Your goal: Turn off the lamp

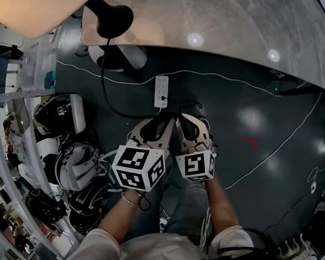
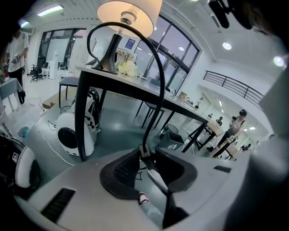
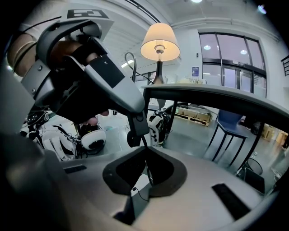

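- Now your left gripper [image 2: 146, 155] has its jaws clamped on the cord [image 2: 156, 67], below the tabletop's [image 1: 222, 21] near edge.
- Your right gripper [image 3: 145, 151], just beside, pinches it too.
- The lamp [image 1: 111, 18] stands lit at the near left corner.

Left grey two-jaw gripper [image 2: 145, 155]: jaws together on a thin black cord [image 2: 155, 113].
Right grey two-jaw gripper [image 3: 145, 158]: jaws together, just beside the left.
Bare forearms [image 1: 222, 203]: stretched forward, nearly parallel.
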`<state>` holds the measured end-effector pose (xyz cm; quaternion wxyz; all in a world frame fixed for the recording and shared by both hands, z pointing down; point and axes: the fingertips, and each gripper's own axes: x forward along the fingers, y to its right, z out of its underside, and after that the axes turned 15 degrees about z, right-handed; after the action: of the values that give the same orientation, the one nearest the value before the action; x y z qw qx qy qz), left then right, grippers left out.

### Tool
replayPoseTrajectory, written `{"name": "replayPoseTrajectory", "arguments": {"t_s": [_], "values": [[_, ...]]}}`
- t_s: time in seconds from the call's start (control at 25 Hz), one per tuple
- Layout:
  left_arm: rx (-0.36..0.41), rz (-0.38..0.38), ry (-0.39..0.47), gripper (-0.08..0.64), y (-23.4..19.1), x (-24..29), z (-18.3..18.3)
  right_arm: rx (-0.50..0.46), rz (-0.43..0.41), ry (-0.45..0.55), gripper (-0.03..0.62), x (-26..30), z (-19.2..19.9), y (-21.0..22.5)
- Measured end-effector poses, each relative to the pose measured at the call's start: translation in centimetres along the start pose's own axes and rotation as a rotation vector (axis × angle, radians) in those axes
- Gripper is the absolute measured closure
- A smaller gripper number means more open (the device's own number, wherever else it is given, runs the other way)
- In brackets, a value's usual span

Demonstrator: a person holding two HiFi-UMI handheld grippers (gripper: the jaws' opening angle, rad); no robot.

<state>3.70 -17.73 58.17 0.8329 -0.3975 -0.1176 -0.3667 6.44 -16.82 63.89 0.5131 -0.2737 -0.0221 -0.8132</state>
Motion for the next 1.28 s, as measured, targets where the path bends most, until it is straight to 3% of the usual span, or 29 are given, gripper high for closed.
{"name": "replayPoseTrajectory", "arguments": {"t_s": [0.4, 1.28], "values": [[-0.007, 0.032, -0.006, 0.485, 0.3, 0.4, 0.1, 0.081, -0.026, 0.012, 0.583, 0.6, 0.2, -0.3], [-0.039, 0.036, -0.024, 0.48, -1.6, 0.1, 1.1, 0.181, -0.05, -0.03, 0.583, 2.8, 0.9, -0.8]]}}
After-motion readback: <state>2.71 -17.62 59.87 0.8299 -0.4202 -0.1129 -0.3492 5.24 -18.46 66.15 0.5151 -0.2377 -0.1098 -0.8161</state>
